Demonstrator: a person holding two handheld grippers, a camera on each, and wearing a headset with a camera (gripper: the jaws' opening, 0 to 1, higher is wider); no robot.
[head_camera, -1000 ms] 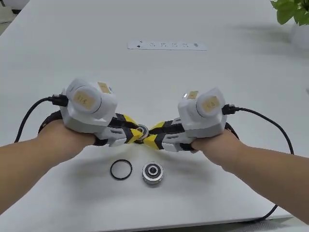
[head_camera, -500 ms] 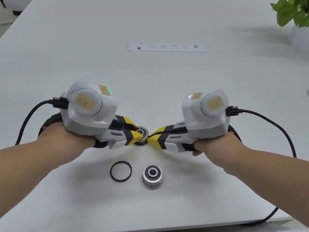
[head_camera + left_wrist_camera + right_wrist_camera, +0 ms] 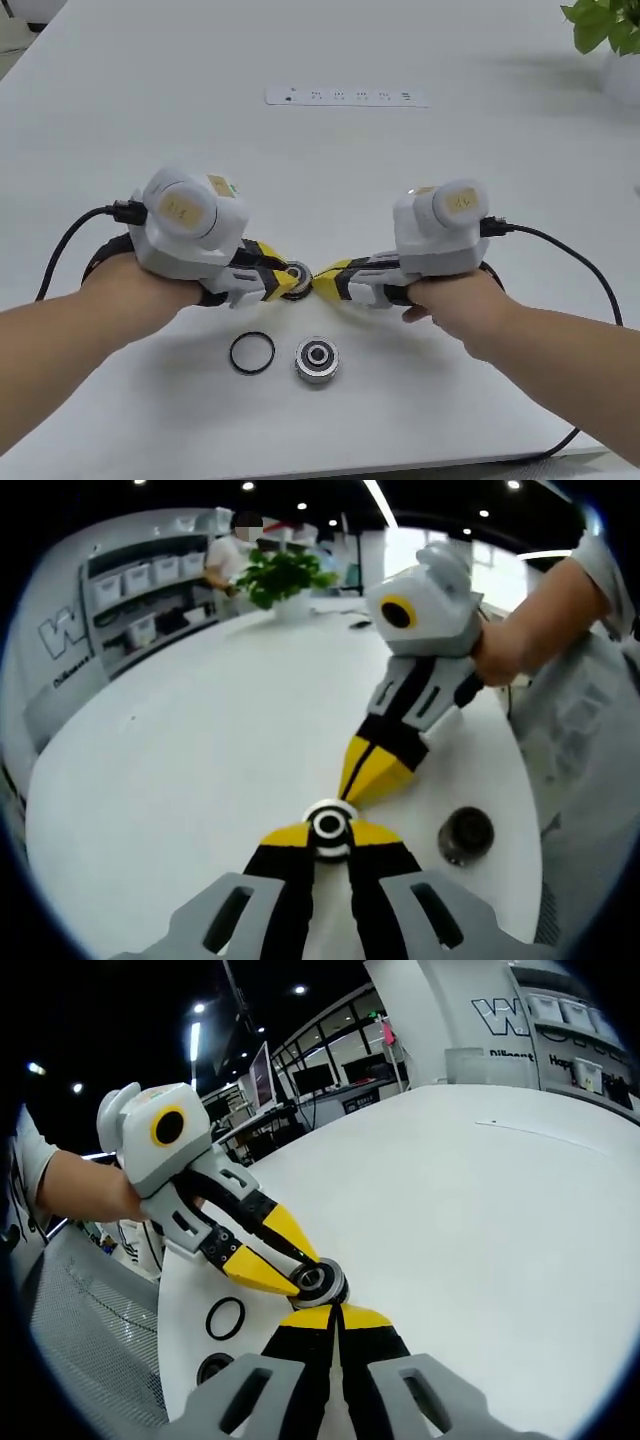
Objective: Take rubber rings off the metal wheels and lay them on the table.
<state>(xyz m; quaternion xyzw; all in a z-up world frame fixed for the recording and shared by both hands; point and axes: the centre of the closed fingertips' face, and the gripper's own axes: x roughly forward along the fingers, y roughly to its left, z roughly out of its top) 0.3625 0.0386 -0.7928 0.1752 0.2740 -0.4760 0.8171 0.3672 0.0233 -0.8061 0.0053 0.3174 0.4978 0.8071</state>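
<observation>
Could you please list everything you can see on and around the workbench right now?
Metal wheels: two, silver; loose wheel on the near side of the table, held wheel clamped in the left gripper.
Rubber ring: one, black, flat on the table left of the loose wheel.
Power strip: one, white, far side of the table.
Plant: one, green, far right corner.
Grippers: two, grey with yellow-and-black jaws; left gripper shut on the held wheel, right gripper shut, tips at that wheel's rim.
Hands: two; left hand and right hand, one round each gripper.
</observation>
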